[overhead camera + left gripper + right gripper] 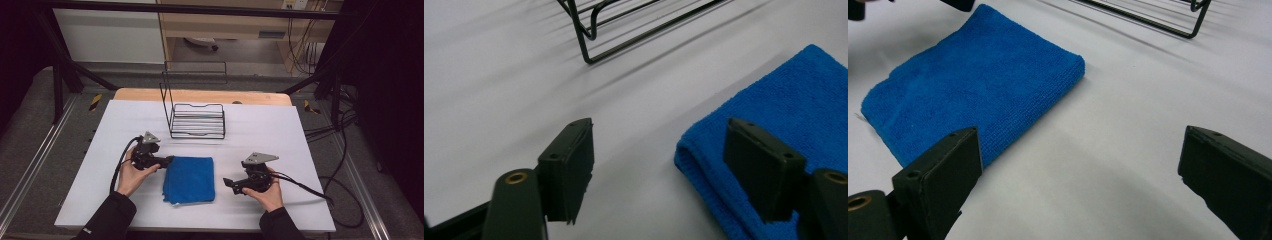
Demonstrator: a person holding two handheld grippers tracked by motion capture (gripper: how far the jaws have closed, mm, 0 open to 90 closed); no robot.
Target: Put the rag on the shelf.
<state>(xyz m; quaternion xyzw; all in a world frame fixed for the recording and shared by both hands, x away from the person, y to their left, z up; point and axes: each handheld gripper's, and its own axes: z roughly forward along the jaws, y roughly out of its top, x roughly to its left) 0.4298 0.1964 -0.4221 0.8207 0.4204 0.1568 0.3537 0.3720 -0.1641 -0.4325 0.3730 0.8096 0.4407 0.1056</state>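
A folded blue microfiber cloth (189, 179) is lying flat on the white table (280, 135), between the two hands. The left tool (169, 160) is sitting at the cloth's upper left corner with its jaws apart, one jaw over the cloth's edge. The right tool (229, 184) is hovering just beside the cloth's right edge, jaws wide apart and holding nothing. A black wire rack (196, 120) is standing farther back on the table.

blue towel (789, 110) cut off at right edge in left gripper view, wire rack (1148, 15) cropped at top in right gripper view
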